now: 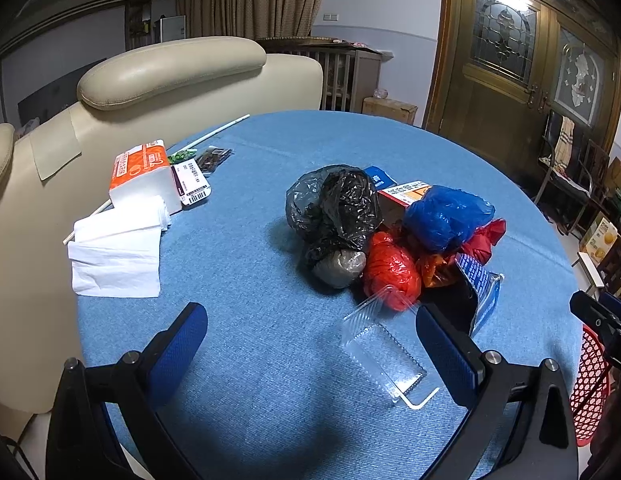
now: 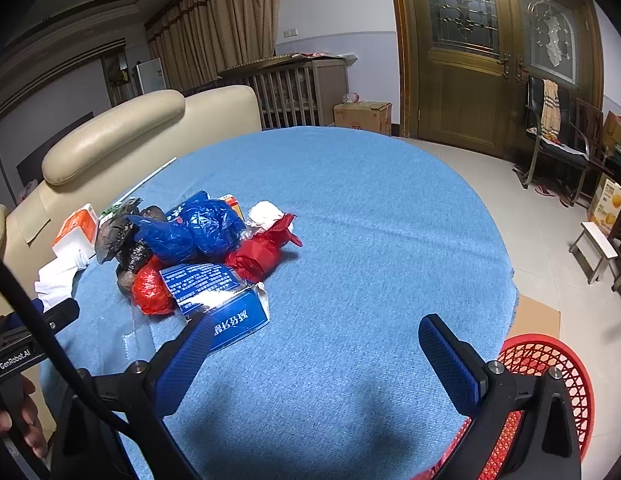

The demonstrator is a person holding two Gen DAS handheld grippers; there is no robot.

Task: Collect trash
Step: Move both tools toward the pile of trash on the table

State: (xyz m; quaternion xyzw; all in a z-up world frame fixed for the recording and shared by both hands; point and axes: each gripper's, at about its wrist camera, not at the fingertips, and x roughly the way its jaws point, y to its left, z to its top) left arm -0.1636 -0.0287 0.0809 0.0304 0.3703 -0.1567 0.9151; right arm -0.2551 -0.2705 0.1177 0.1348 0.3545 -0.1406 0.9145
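Clearly, both pairs of jaws stand wide apart and hold nothing: the left gripper hangs over the near part of the tabletop, and the right gripper hangs over bare cloth. The trash lies in one heap near the middle of the tabletop, at about 12 to 1 o'clock from the left gripper and at 10 to 11 o'clock from the right one. It contains a black bag, a blue bag, a red bag and a blue carton. A clear plastic tray lies flat just in front of the left jaws. I judge the bags to be light, soft and a little slippery, so it is better to pinch a bunched fold or a knot. The tray looks thin and springy, so its raised rim is the place to hold. The red basket stands at 4 o'clock, beside the tabletop edge.
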